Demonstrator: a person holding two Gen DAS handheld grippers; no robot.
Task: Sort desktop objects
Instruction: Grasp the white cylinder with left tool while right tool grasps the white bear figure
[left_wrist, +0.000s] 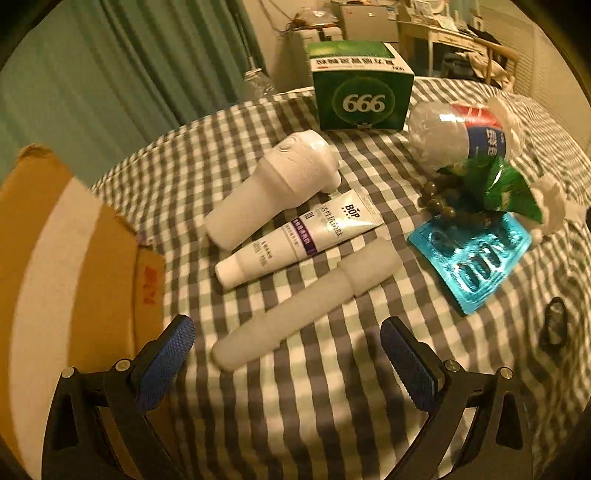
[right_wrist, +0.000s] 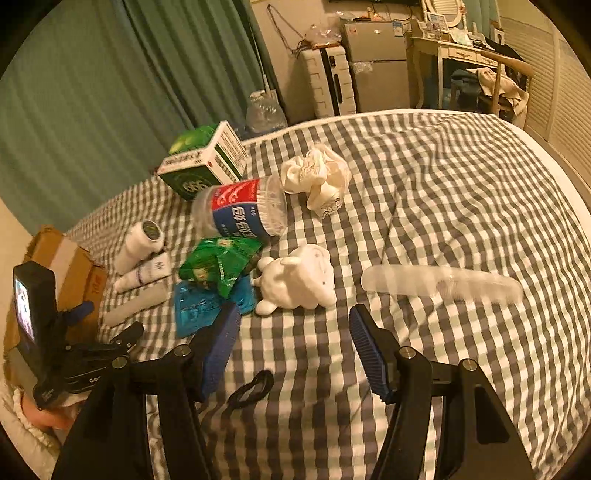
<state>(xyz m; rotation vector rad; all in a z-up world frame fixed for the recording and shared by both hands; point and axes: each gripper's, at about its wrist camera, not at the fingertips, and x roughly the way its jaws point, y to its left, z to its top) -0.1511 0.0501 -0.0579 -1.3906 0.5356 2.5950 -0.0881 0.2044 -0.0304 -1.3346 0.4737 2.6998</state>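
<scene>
Left wrist view: the left gripper (left_wrist: 286, 343), jaws spread wide and holding nothing, hovers over the grey-and-white checked cloth (left_wrist: 332, 406). Just ahead lies a long frosted white plastic tube (left_wrist: 306, 308), then a white toothpaste tube (left_wrist: 295, 242) and a white handheld device (left_wrist: 275, 188). A green "666" carton (left_wrist: 364, 98) stands behind; a blue blister pack (left_wrist: 471, 258) lies right; a brown cardboard box (left_wrist: 70, 266) sits left.

Right wrist view: the right gripper (right_wrist: 291, 341), likewise released and empty, faces a white ceramic animal figurine (right_wrist: 299, 282). A translucent plastic comb (right_wrist: 441, 286) lies right, a black hair tie (right_wrist: 251, 389) between the fingers.
</scene>
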